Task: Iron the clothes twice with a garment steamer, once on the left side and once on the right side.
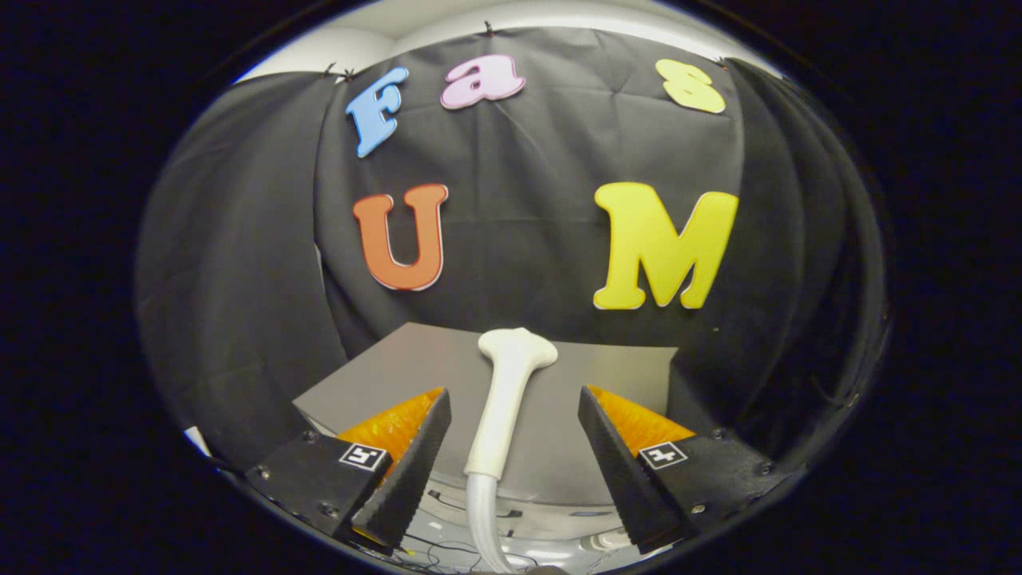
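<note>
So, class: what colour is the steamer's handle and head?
White or off-white, seen in the gripper view: the steamer stands between the open tongs, untouched.

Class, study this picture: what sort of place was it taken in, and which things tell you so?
Probably a staged recording booth, not a home: black cloth wall hung as a backdrop, a grey table, and a white garment steamer standing between the open gripper fingers.

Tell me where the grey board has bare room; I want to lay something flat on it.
The grey board lies bare between the white steamer wand and the black cloth wall on both flanks, and along its far edge. The crowded strip is the middle, where the wand lies between the fingers of the open gripper, with its hose trailing back.
</note>
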`<act>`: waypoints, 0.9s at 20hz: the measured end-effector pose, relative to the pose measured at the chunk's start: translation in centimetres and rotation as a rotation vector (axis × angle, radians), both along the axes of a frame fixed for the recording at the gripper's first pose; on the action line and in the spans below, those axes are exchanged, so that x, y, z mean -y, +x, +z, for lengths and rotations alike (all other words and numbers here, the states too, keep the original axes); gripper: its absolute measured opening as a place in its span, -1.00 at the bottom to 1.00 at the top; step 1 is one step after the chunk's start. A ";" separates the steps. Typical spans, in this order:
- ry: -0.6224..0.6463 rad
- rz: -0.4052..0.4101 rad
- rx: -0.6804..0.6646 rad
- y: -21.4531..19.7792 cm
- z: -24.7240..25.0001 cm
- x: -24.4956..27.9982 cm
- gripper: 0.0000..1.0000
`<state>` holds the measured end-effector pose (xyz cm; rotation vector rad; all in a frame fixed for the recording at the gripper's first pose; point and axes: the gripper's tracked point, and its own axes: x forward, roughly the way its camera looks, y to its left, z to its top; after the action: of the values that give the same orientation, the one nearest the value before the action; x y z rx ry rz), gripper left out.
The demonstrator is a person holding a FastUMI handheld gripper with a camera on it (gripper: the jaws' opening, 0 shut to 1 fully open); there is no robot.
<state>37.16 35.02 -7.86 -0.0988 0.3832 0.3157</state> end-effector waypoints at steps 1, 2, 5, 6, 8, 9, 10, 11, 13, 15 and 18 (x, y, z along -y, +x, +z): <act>-0.017 -0.008 -0.024 1.2 -1.1 -0.5 0.99; -0.024 -0.017 -0.048 2.0 -2.0 -1.0 0.98; -0.049 -0.044 -0.122 4.5 -4.4 -2.2 0.91; -0.057 -0.044 -0.161 4.7 -5.5 -2.4 0.88; -0.058 -0.060 -0.227 5.4 -7.1 -2.6 0.80; -0.057 -0.069 -0.246 5.0 -7.5 -2.4 0.73; -0.055 -0.075 -0.237 4.9 -7.2 -2.5 0.67; -0.061 -0.084 -0.242 5.3 -7.3 -2.7 0.57; -0.065 -0.096 -0.255 5.2 -7.3 -2.5 0.25; -0.053 -0.113 -0.274 5.0 -7.2 -2.4 -0.01; -0.009 -0.084 -0.288 4.9 -7.1 -3.0 -0.23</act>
<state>42.02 38.06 -14.94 -0.0460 0.6723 0.2458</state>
